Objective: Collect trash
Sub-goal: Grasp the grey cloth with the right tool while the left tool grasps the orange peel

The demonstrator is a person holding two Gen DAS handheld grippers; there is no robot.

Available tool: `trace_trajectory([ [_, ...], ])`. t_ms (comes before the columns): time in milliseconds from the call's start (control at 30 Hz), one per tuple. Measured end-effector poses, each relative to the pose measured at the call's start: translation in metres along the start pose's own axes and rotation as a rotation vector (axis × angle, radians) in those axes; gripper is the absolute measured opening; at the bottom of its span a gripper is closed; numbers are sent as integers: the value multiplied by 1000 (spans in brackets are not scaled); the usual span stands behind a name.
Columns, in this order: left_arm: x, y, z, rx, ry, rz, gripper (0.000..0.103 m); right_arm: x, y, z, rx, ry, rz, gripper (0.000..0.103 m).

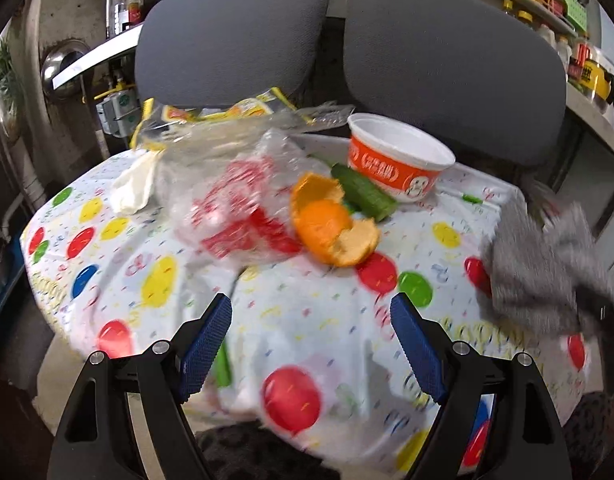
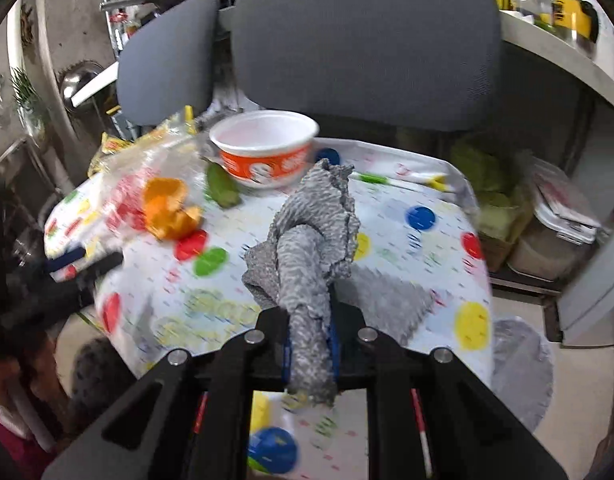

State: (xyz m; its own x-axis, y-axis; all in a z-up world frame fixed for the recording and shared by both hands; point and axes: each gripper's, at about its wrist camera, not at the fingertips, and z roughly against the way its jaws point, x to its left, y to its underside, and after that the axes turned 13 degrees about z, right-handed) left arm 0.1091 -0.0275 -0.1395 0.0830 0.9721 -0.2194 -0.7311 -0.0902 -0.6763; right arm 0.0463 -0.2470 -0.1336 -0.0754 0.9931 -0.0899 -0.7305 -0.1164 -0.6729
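Small table draped in a white cloth with coloured dots, two grey chair backs behind it.

Left gripper low in its own view, blue-padded fingers spread wide, nothing between them, only bare spotted cloth beneath the gap.

Right gripper clamped nearly closed on a grey rag: one twisted end pinched between the blue pads, a short tail hanging out below, the rest bunched up and fanning toward 12 o'clock. In the left view the same rag blurred at 3 o'clock, over the table's right edge.

Trash lying on the far half of the table. Orange peel just above centre in the left view, curled open, touching a cucumber piece at its 1 o'clock. Orange-and-white instant-noodle cup upright and empty, just behind the cucumber toward 1 o'clock. Clear plastic bag with red print at 10 o'clock of the peel, crumpled, its edge against the peel. Yellow wrapper behind the bag at 11 o'clock, near the table's far edge. Crumpled white tissue at 9 o'clock of the bag.

From the right wrist: cup at 12 o'clock, peel and cucumber piece at 10 o'clock, left gripper a dark blur at 9 o'clock.
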Motion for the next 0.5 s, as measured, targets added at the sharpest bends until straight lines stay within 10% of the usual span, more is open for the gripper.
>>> trace_trajectory([
  [300, -16, -29, -63, 50, -76, 86, 70, -8, 13, -11, 7, -26, 8, 13],
  [500, -25, -28, -65, 39, -61, 56, 33, -13, 13, -16, 13, -41, 0, 13],
])
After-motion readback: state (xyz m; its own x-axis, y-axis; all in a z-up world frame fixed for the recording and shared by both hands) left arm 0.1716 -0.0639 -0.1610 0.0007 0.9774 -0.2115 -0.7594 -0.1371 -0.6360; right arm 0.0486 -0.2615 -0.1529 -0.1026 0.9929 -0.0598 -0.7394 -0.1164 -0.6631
